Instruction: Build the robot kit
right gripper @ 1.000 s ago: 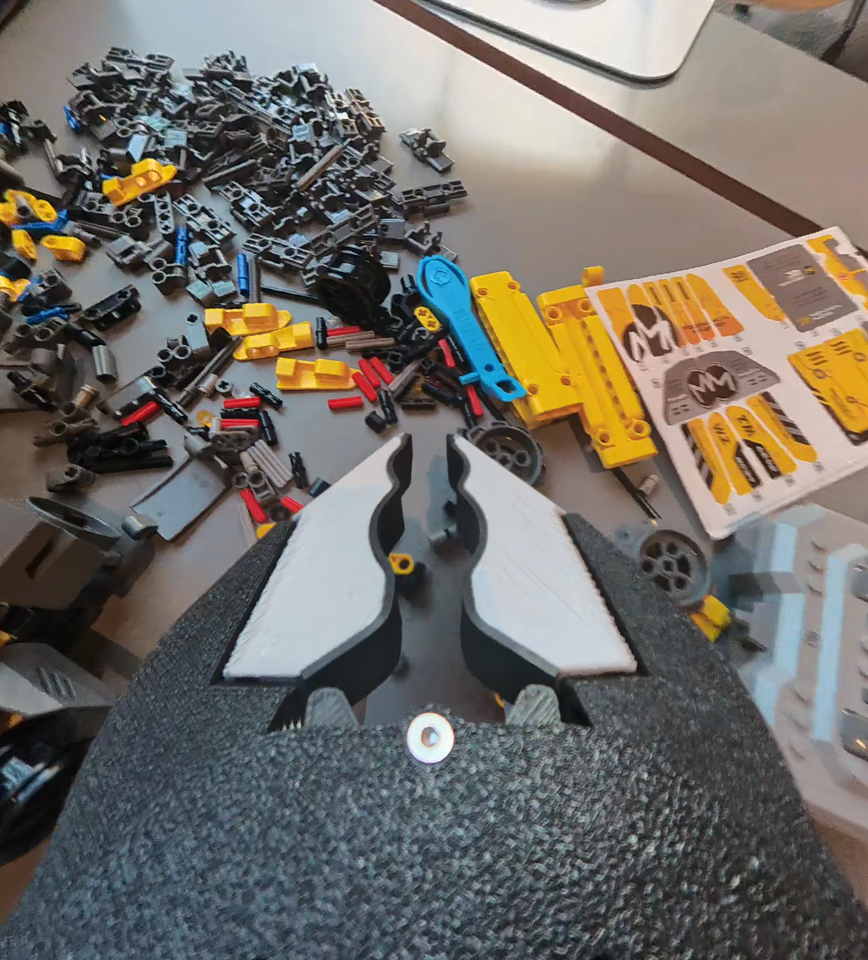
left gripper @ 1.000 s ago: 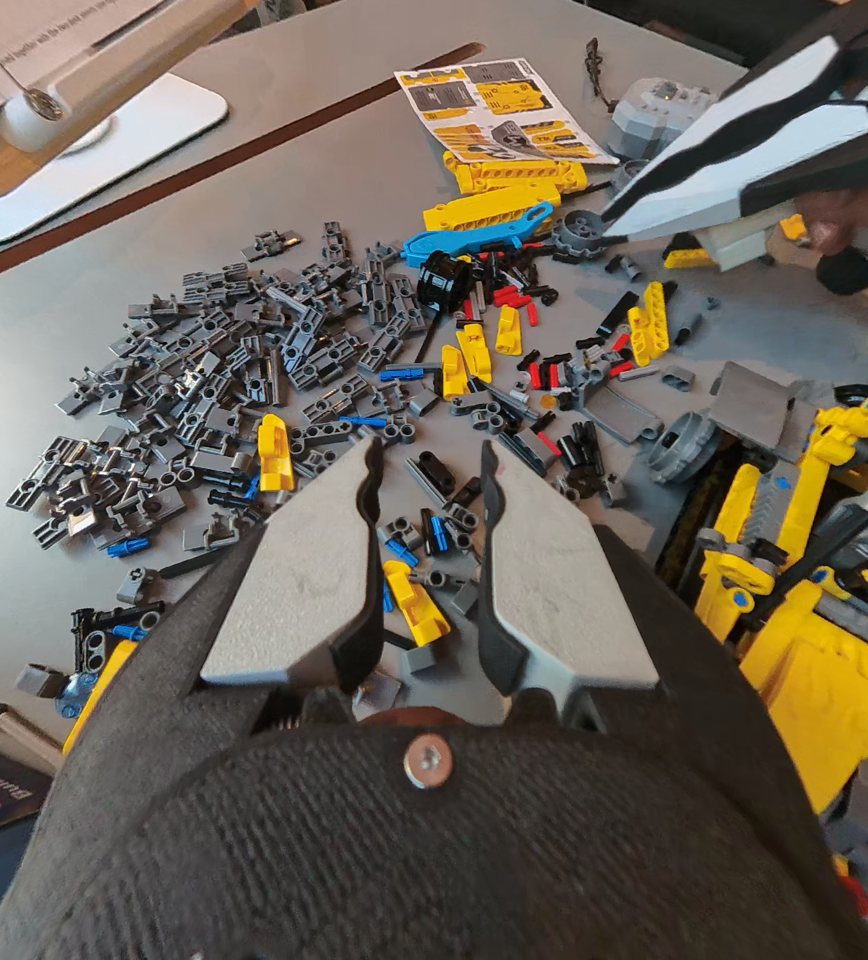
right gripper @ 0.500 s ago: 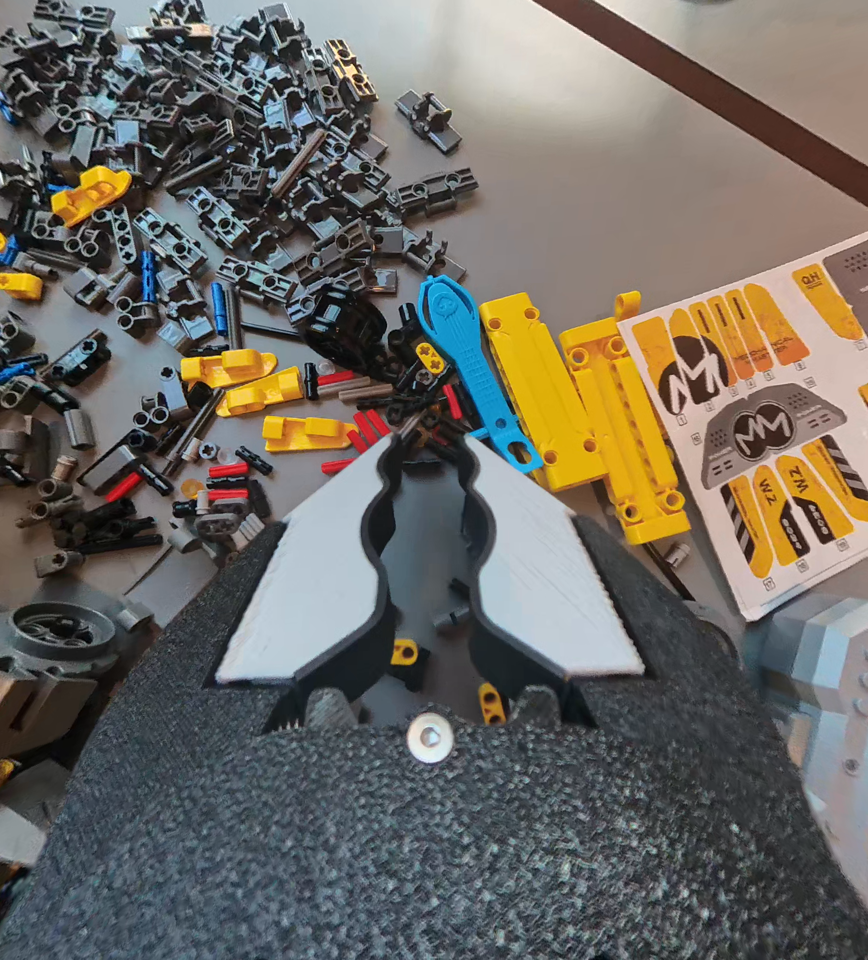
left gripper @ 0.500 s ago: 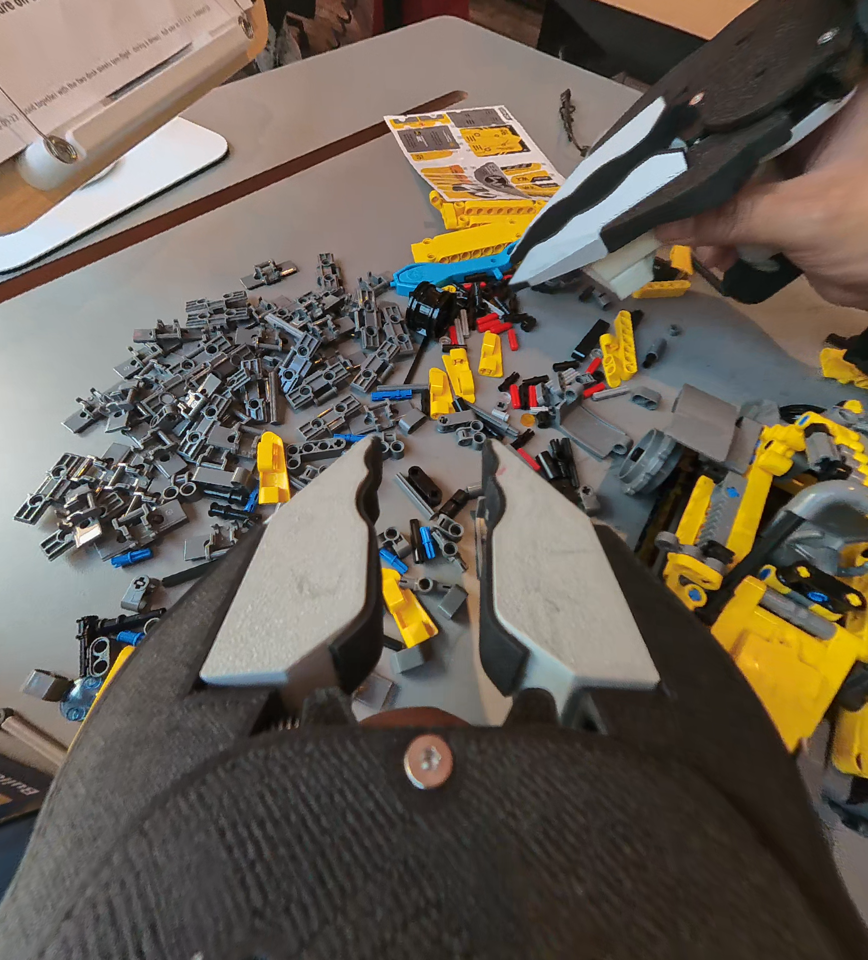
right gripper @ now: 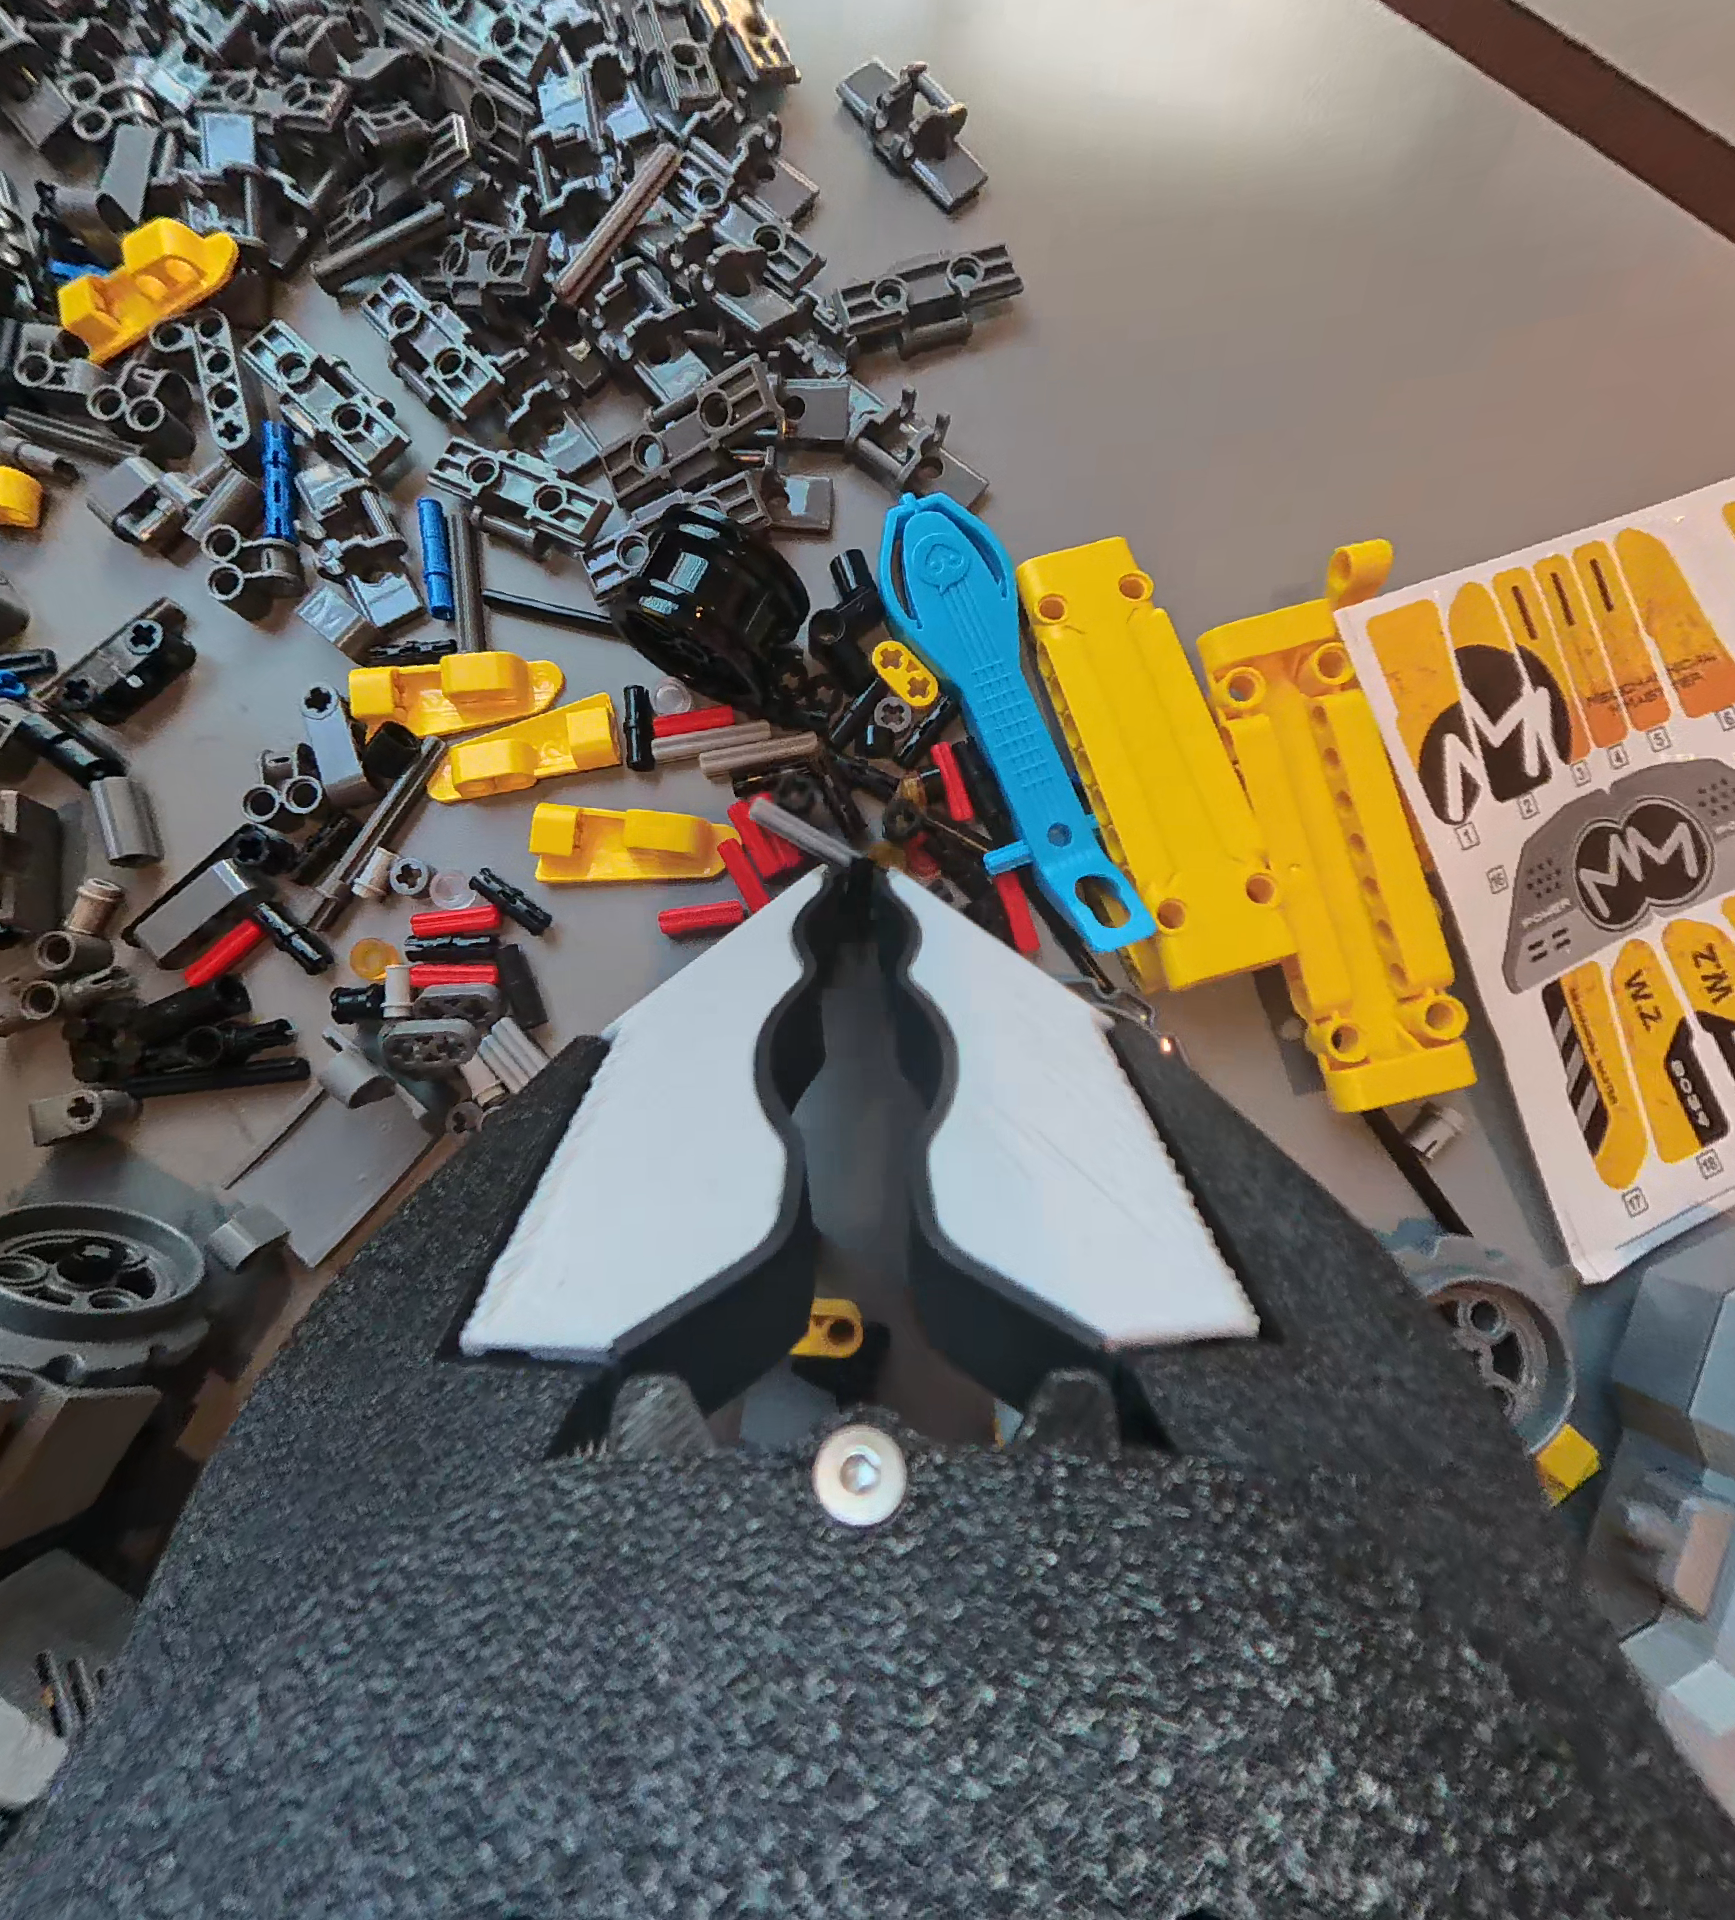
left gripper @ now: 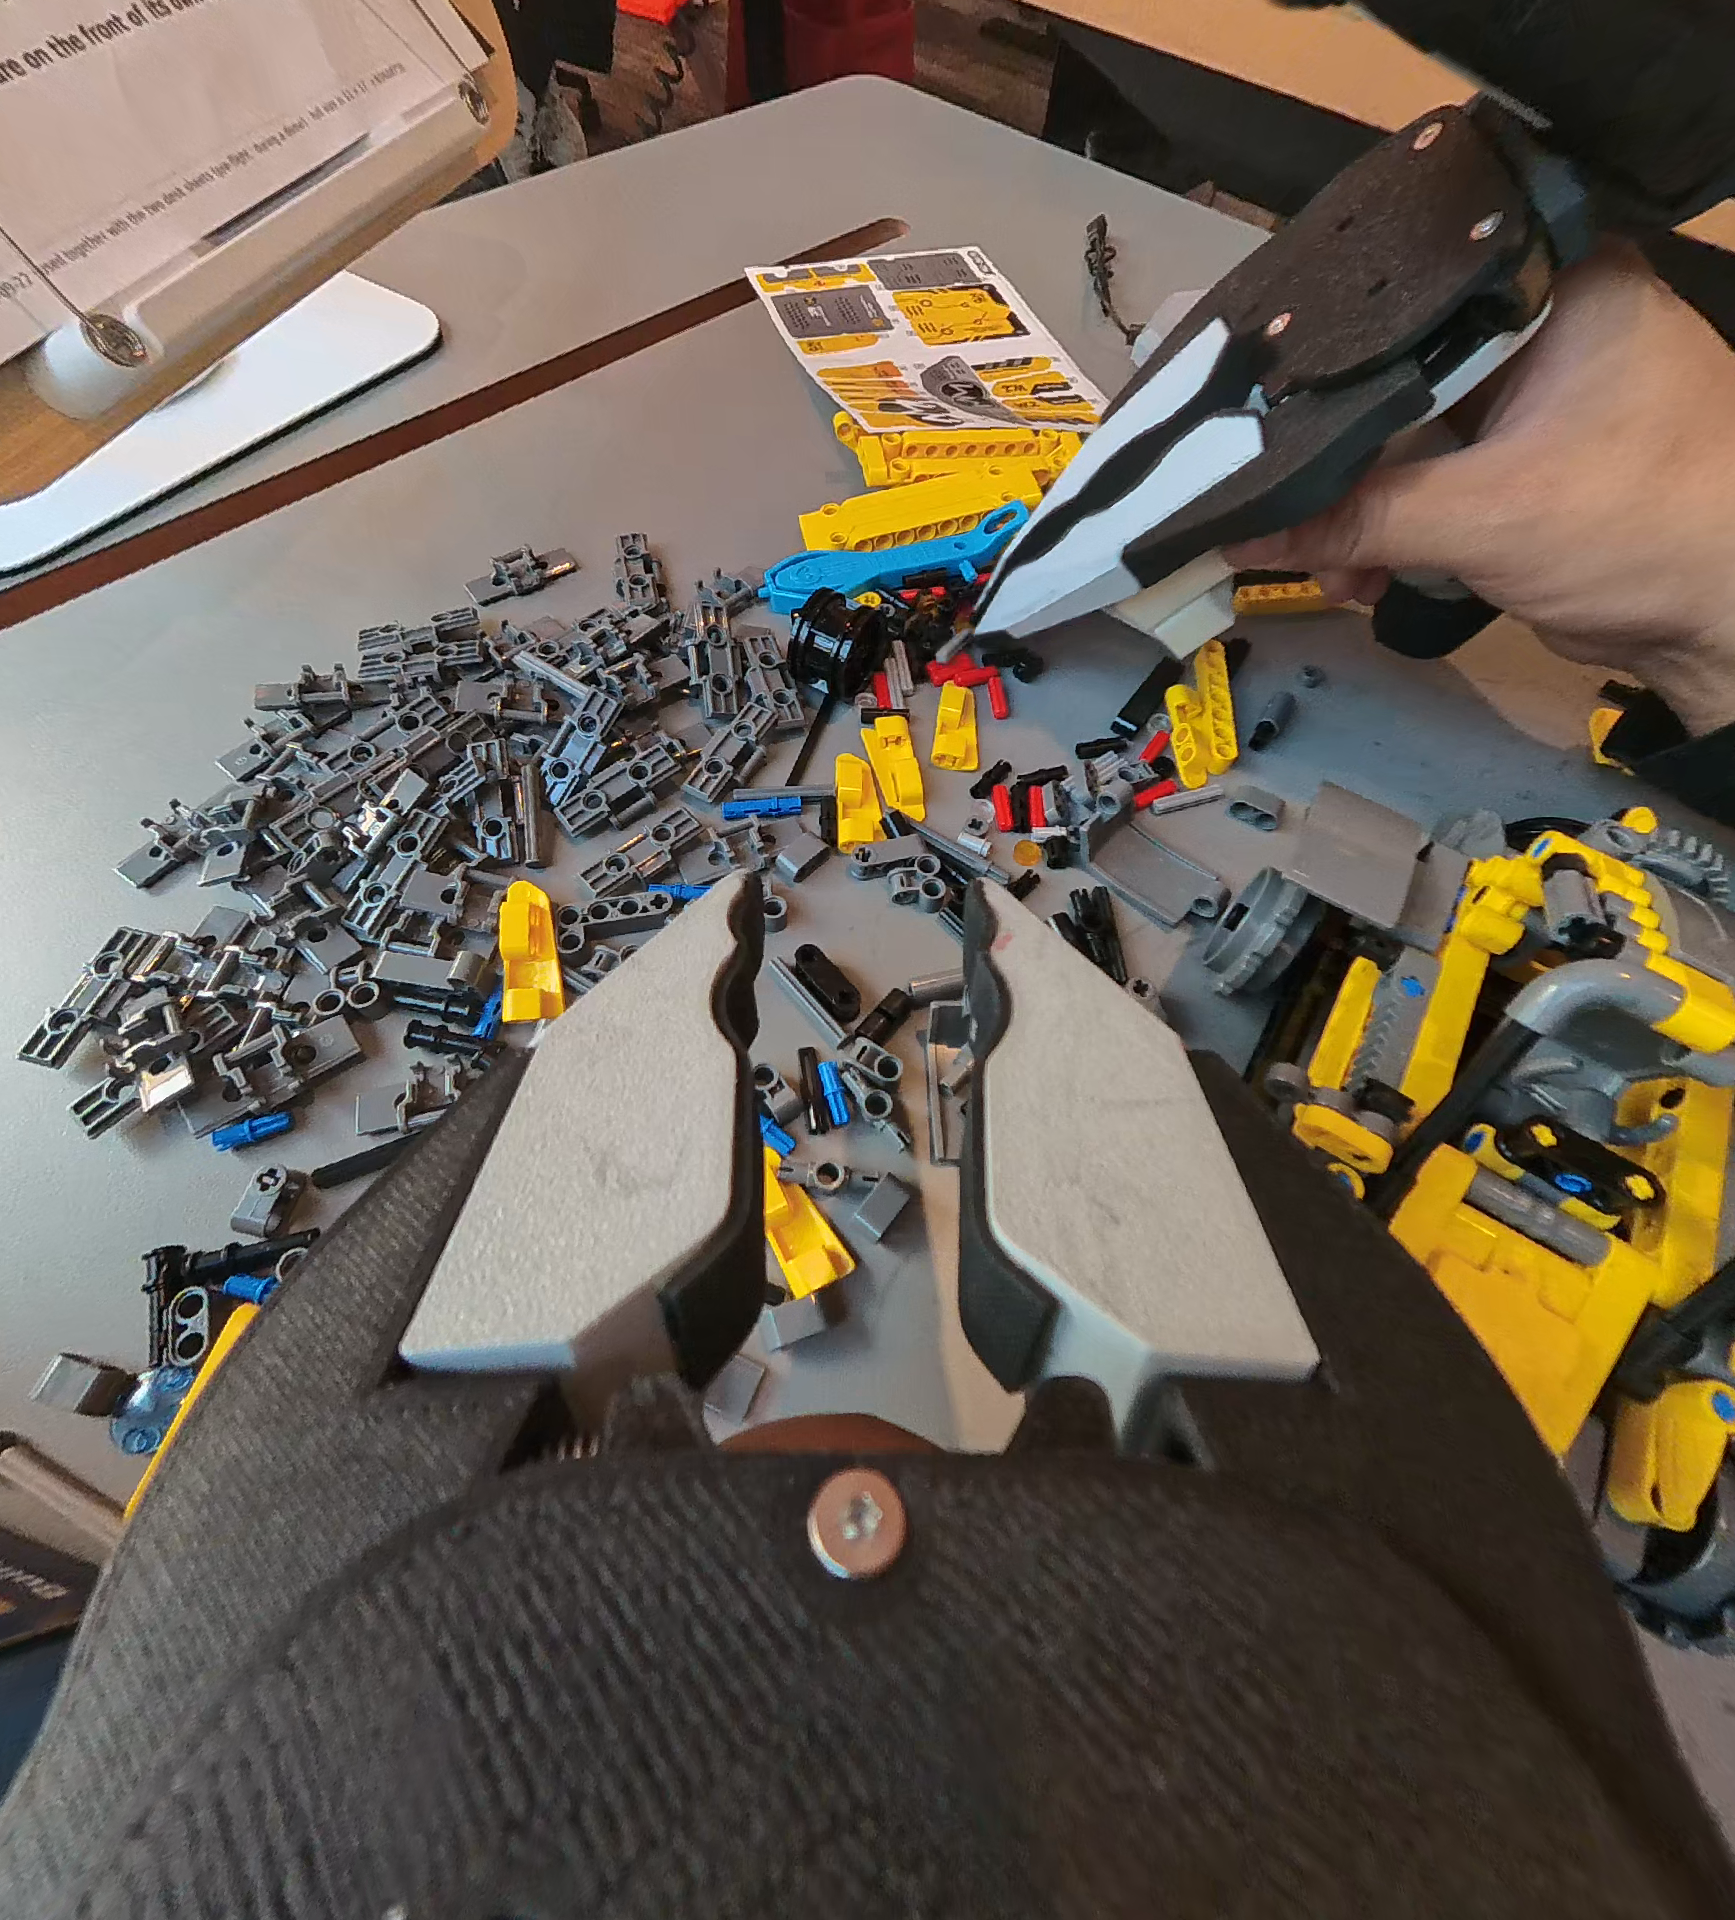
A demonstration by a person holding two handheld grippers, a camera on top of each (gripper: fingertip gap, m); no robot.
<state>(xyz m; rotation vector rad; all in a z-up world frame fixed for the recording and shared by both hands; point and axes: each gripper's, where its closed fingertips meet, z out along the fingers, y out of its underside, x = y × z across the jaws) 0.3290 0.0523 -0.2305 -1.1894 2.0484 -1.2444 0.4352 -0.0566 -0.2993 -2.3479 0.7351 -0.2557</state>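
My right gripper (right gripper: 855,878) is shut on a small grey pin (right gripper: 795,826) that sticks out to the left of its tips. It is just above a scatter of red and black pins (right gripper: 738,883), next to a blue tool (right gripper: 988,717) and a black wheel hub (right gripper: 707,603). It also shows in the left wrist view (left gripper: 977,623), held by a hand (left gripper: 1569,520). My left gripper (left gripper: 863,914) is open and empty, hovering over small black, blue and grey connectors (left gripper: 842,1049) and a yellow piece (left gripper: 801,1226).
A big pile of dark grey links (left gripper: 406,831) lies left. Yellow beams (right gripper: 1154,769) and a sticker sheet (right gripper: 1621,831) lie far right. A half-built yellow vehicle (left gripper: 1517,1143) stands right of my left gripper. A grey box (right gripper: 1725,1507) and a white stand base (left gripper: 167,416) are nearby. My hands' fingertips stand some 15 cm from each other. To the yellow piece (left gripper: 801,1226): left tips about 8 cm, right tips about 20 cm.
My right gripper moved forward and down into the red and black pins and closed on the grey pin. My left gripper rose a little and stayed open.
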